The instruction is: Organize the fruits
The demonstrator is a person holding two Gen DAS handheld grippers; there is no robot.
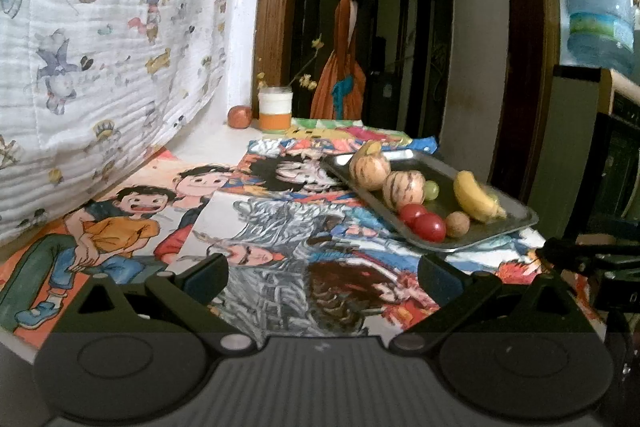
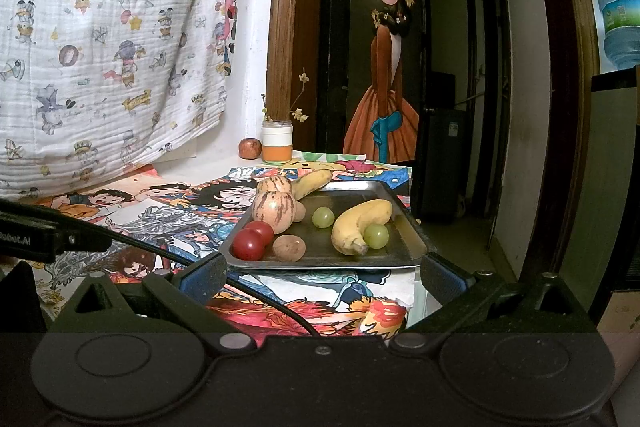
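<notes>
A metal tray (image 2: 400,259) (image 1: 516,223) lies on the table and holds the fruit. In it are two red tomatoes (image 2: 248,244) (image 1: 429,227), two striped melons (image 2: 274,211) (image 1: 403,187), a brown walnut-like fruit (image 2: 289,248) (image 1: 457,223), two green grapes (image 2: 376,235) (image 1: 431,189) and a banana (image 2: 360,223) (image 1: 476,201). A second banana (image 2: 312,182) leans on the tray's far rim. My left gripper (image 1: 323,277) is open and empty, left of the tray. My right gripper (image 2: 323,277) is open and empty, just before the tray's near edge.
Cartoon posters (image 1: 140,219) cover the table. A white and orange jar (image 2: 277,143) with dried twigs and a red apple (image 2: 250,148) stand at the back by the wall. A patterned cloth (image 1: 100,27) hangs on the left. The left gripper's cable (image 2: 168,251) crosses the table.
</notes>
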